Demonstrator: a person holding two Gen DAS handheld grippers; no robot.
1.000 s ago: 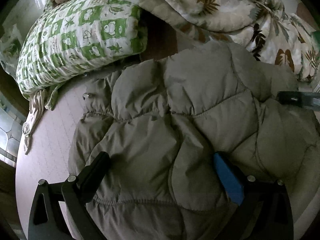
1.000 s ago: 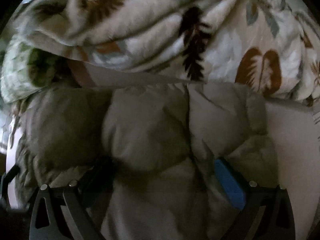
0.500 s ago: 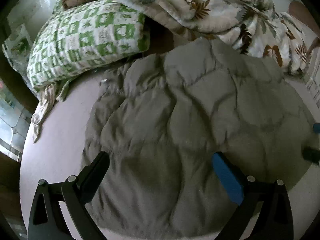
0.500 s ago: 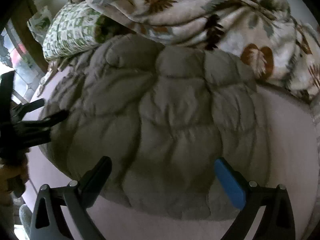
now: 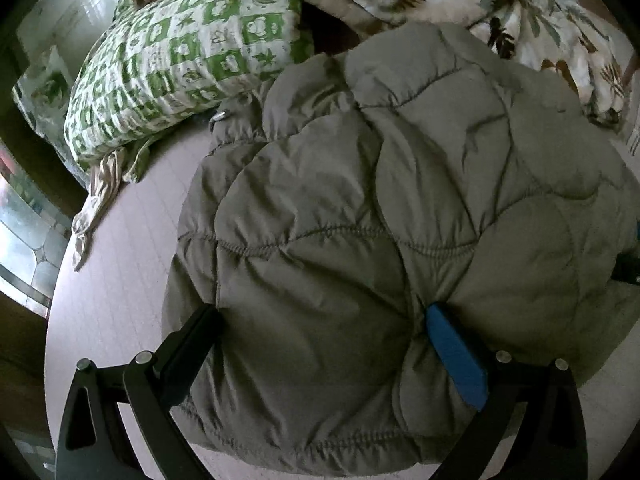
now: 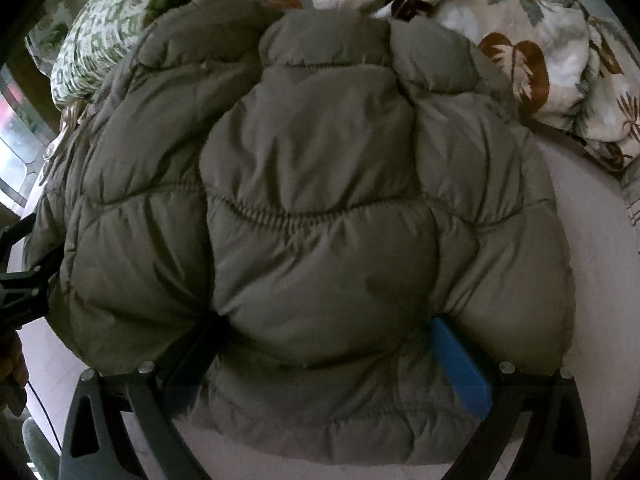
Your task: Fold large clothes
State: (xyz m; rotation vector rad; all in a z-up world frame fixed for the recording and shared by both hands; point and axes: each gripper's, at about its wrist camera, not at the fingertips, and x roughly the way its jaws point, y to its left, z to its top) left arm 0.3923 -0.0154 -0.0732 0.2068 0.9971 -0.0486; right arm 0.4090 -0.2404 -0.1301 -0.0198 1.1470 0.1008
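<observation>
An olive-grey quilted puffer jacket (image 5: 380,200) lies in a folded, puffy bundle on the pale bed sheet (image 5: 112,280). My left gripper (image 5: 320,312) is open, its wide-spread fingers pushed into the jacket's near edge with padding bulging between them. The jacket (image 6: 320,200) fills the right wrist view too. There my right gripper (image 6: 328,320) is open and pressed into the padding the same way. Each gripper shows at the rim of the other's view, the right gripper (image 5: 628,268) and the left gripper (image 6: 20,280).
A green-and-white patterned pillow (image 5: 180,60) lies behind the jacket on the left. A leaf-print quilt (image 5: 480,0) is heaped along the back and right. A window (image 5: 24,240) is at the far left. A person's hand (image 6: 12,360) shows at the left rim.
Half a second ago both grippers were held back above the jacket. Both have since come down and forward, so their fingers now sink into its near edge.
</observation>
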